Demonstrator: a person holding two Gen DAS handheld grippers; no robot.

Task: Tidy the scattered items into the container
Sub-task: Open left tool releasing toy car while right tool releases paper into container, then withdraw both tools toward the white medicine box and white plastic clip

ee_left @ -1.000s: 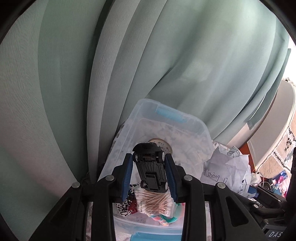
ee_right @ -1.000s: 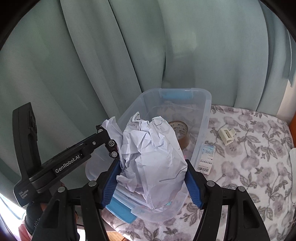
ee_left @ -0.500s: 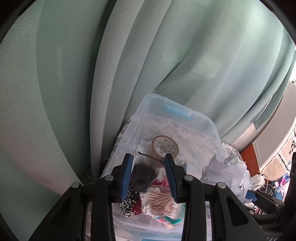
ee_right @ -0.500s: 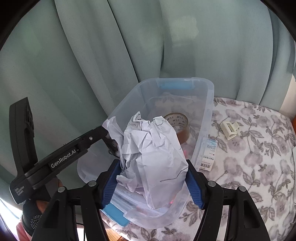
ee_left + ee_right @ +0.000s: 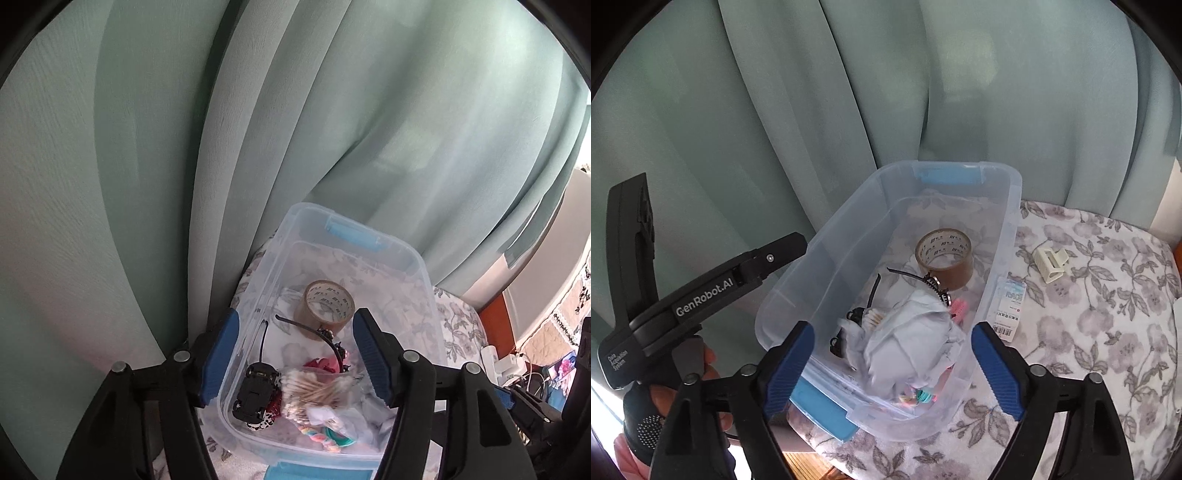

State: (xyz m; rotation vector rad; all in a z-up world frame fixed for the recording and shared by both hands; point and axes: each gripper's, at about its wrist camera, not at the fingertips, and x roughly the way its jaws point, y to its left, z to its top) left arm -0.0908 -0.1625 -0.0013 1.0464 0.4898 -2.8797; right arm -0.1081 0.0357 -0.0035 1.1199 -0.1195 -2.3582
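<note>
My left claw [image 5: 293,354] hangs over the near end of the clear container [image 5: 1012,206], jaws just spread apart and nothing between them. The black toy car [image 5: 255,393] lies on its roof in the near left corner of the container, beside the bag of cotton swabs [image 5: 314,387]. I judge the car light, stiff and smooth-sided, best pinched across its flanks if it ever needs shifting. The swab bag is soft and slippery; I would take it by a bunched edge.

My right claw [image 5: 892,365] also stands wide over the near end, its jaws having just opened, and the crumpled paper [image 5: 908,347] sits loose in the container below them, touching neither pad. It should be almost weightless and springy, so it may puff back up; a gentle squeeze across its bulk would do.

Further back, the roll of brown tape [image 5: 943,254] rests on its side toward the far end, with a black headband [image 5: 916,277] curving in front of it.

Out on the flowered cover [image 5: 1108,332], right of the container, two things remain: a printed tag [image 5: 1008,306] flat against the cover just beside the container wall, thin and hard to get under, so I would slide a pad beneath one end; and a cream hair clip [image 5: 1051,264] nearer the cover's far edge, rigid and light, easily gripped across its body.
</note>
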